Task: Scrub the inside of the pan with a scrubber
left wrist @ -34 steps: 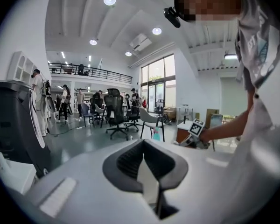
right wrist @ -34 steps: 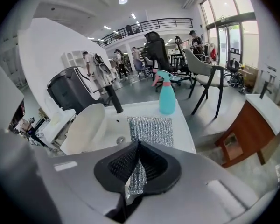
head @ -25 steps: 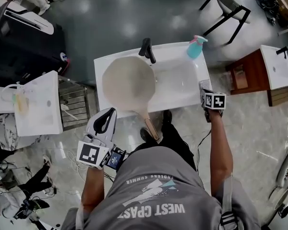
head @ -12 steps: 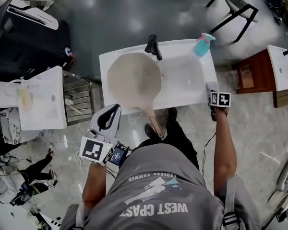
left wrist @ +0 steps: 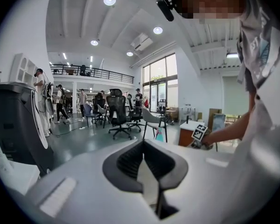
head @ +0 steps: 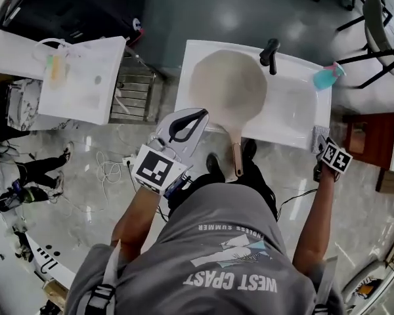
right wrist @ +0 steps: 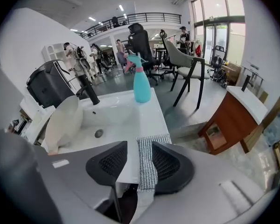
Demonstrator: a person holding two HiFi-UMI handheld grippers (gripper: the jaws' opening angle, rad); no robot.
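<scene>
A pale round pan [head: 226,87] leans in the left part of the white sink [head: 295,113], its wooden handle [head: 237,161] sticking out over the front rim. In the right gripper view the pan [right wrist: 65,122] stands at the left. A grey mesh scrubber [right wrist: 147,162] lies on the sink's front right corner. My right gripper [right wrist: 139,150] has just been opening; its jaws stand open around the scrubber, with a gap on the left side. From above, that gripper [head: 323,149] sits at the same corner. My left gripper [head: 184,126] hangs shut and empty in front of the sink, left of the handle.
A black faucet [head: 270,52] and a teal spray bottle [head: 328,77] stand at the sink's back. Left of the sink is a metal rack [head: 136,84], then a second white basin [head: 85,77]. A wooden cabinet [head: 368,133] stands to the right.
The head view has swung, so the sink now sits farther right and higher in the picture. Both grippers keep their places relative to the sink.
</scene>
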